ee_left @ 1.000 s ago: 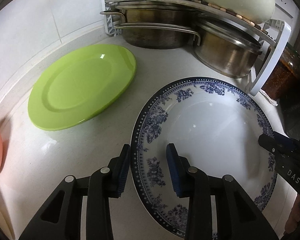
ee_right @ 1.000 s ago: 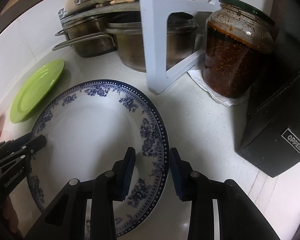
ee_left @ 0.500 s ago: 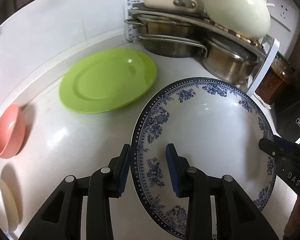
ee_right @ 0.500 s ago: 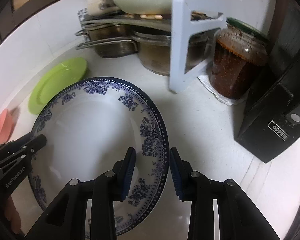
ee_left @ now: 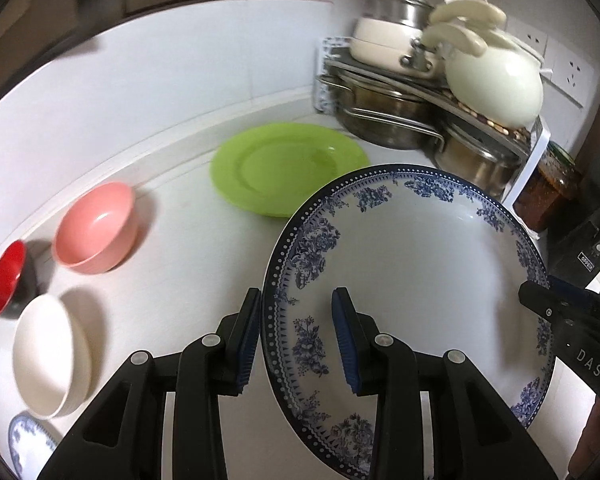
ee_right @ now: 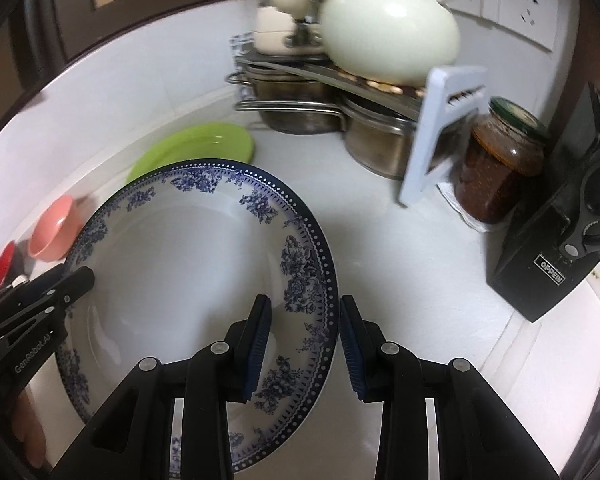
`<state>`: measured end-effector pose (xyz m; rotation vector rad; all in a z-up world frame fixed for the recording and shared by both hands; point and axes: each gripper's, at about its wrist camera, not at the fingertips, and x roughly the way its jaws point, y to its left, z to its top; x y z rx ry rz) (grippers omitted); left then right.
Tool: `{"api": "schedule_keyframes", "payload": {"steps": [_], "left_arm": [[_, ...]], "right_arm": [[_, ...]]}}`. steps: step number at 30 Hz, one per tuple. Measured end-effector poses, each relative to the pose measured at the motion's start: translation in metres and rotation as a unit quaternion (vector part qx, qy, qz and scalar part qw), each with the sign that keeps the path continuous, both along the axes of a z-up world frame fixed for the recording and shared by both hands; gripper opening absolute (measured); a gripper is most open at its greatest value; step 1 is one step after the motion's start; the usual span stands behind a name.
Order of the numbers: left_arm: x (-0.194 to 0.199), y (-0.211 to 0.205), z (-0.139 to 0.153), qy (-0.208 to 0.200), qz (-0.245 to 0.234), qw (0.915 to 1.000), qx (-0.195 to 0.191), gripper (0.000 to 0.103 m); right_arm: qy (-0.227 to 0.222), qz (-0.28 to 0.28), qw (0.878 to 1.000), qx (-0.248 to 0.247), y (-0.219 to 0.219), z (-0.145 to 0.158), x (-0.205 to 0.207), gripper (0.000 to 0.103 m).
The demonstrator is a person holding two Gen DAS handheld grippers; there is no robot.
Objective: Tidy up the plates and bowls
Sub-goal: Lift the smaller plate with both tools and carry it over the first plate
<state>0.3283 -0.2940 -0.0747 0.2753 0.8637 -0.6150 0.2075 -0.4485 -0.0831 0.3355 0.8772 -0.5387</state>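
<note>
Two tongs, left [ee_left: 296, 334] and right [ee_right: 306, 346], each part-closed astride opposite rims of the blue plate [ee_left: 412, 280], carry it above the counter [ee_left: 188, 248] just short of the green plate [ee_left: 288, 168], where level, matched grips should prevent tipping.

White countertop [ee_left: 188, 248] carried green plate [ee_left: 288, 170], pink bowl [ee_left: 96, 234], white bowl [ee_left: 46, 354], red bowl [ee_left: 6, 278], corner pot rack [ee_right: 440, 128], steel pots [ee_left: 384, 118], jar [ee_right: 496, 176] on a napkin, black knife block [ee_right: 548, 256].
</note>
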Motion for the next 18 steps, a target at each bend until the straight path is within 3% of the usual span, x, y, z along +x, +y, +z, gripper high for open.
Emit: {"api": "schedule_keyframes", "payload": {"steps": [18], "left_arm": [[-0.013, 0.127, 0.02, -0.019, 0.096, 0.995, -0.017, 0.035]], "right_arm": [[-0.022, 0.094, 0.995, -0.015, 0.102, 0.025, 0.012, 0.036]]}}
